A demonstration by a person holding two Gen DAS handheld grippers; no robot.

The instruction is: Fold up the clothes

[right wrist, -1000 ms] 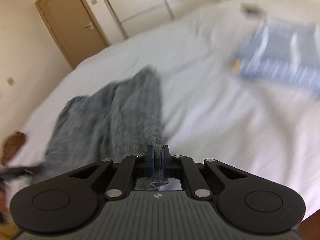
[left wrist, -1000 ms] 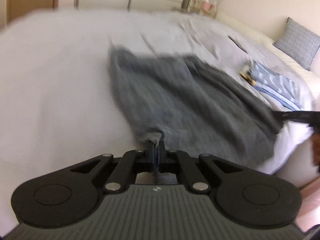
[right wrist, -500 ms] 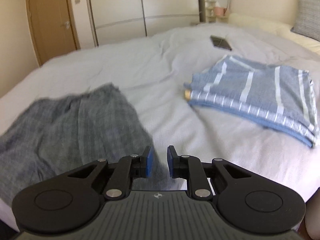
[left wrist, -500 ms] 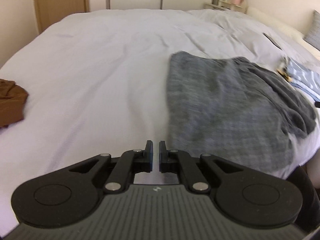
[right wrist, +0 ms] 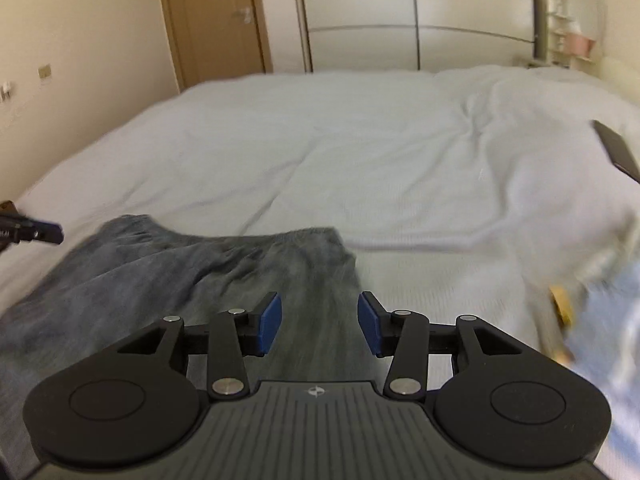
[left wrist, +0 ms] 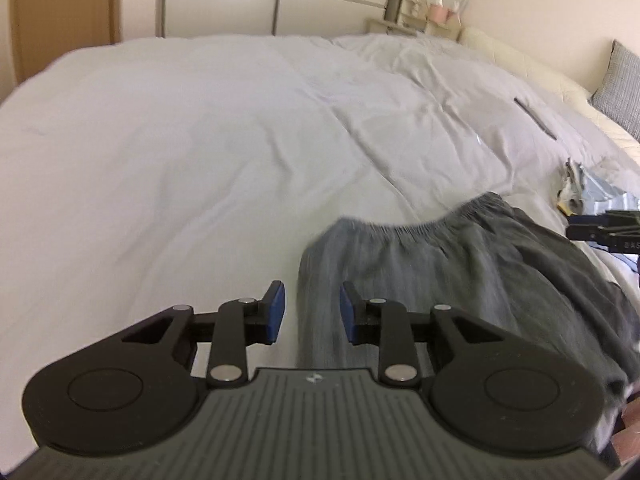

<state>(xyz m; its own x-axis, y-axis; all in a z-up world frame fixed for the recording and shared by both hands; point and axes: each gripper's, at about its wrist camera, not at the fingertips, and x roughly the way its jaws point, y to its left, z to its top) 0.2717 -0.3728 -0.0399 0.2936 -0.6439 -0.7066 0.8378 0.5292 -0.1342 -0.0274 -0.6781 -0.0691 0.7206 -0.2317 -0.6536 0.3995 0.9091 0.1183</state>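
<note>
Left wrist view: left tool [left wrist: 312,308] spread wide, blue pads [left wrist: 277,307] bare, nothing gripped. It hangs over the near left edge of the grey shorts [left wrist: 460,280]; the cloth edge runs up between the fingers, contact with either pad cannot be told. Right tool's tip [left wrist: 600,232] enters from the right, beyond the shorts' far right side.

Right wrist view: right tool [right wrist: 319,322] also spread wide, pads [right wrist: 269,322] empty, above the near right part of the grey shorts [right wrist: 180,276]. Left tool's tip [right wrist: 32,232] shows at the left, beside the shorts' far left corner.

Shorts lie flat on the white bed [right wrist: 340,152], elastic waistband on the far side, some folds across the middle. Right of the shorts: blurred blue striped cloth [right wrist: 612,320] with a yellow tag [right wrist: 560,304]. Dark flat phone-like object [right wrist: 618,148] farther back on the bed, right of the shorts. Bed beyond the waistband is bare sheet, wrinkled.
</note>
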